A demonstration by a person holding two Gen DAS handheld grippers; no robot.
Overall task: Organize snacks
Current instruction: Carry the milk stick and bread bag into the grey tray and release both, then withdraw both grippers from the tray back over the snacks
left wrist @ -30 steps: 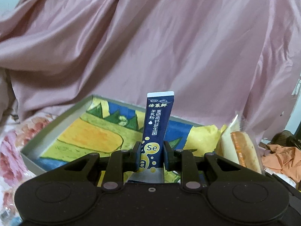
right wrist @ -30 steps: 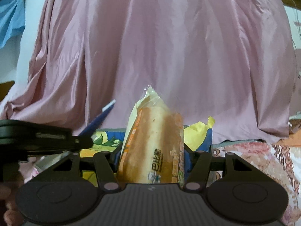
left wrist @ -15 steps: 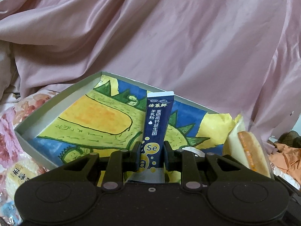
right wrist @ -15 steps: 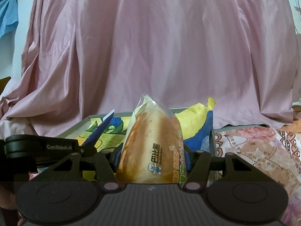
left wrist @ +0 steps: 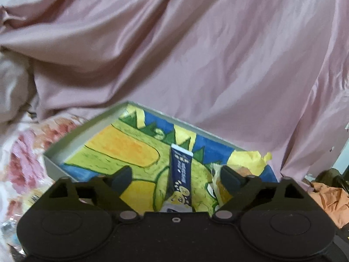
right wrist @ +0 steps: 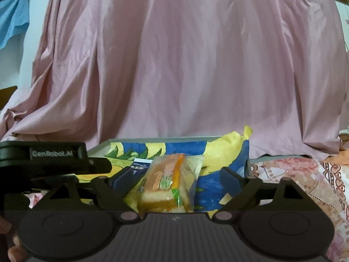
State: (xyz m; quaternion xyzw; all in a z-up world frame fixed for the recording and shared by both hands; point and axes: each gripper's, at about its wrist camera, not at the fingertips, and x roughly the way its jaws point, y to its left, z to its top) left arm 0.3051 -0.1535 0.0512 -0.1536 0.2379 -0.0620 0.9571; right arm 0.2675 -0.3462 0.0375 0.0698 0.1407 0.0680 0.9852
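A shallow grey box lined with a yellow, green and blue drawing lies on the bed. My left gripper hangs over it with its jaws opening. A dark blue stick sachet lies on the lining between the jaws, touching neither pad. My right gripper is also opening over the box. A clear-wrapped cake slice rests inside between its fingers, free of both pads. The cake's wrapper shows by the left gripper's right finger. The sachet's end peeks out left of the cake.
Pink satin cloth hangs right behind the box. Floral bedding spreads around it. The left gripper's black housing crosses the right view's left side. Blurred snack packets lie left of the box; an orange cloth sits right.
Both grippers went from shut to wide. The sachet, held upright before, now lies flat in the box. The cake slice dropped from upright to lying in the box.
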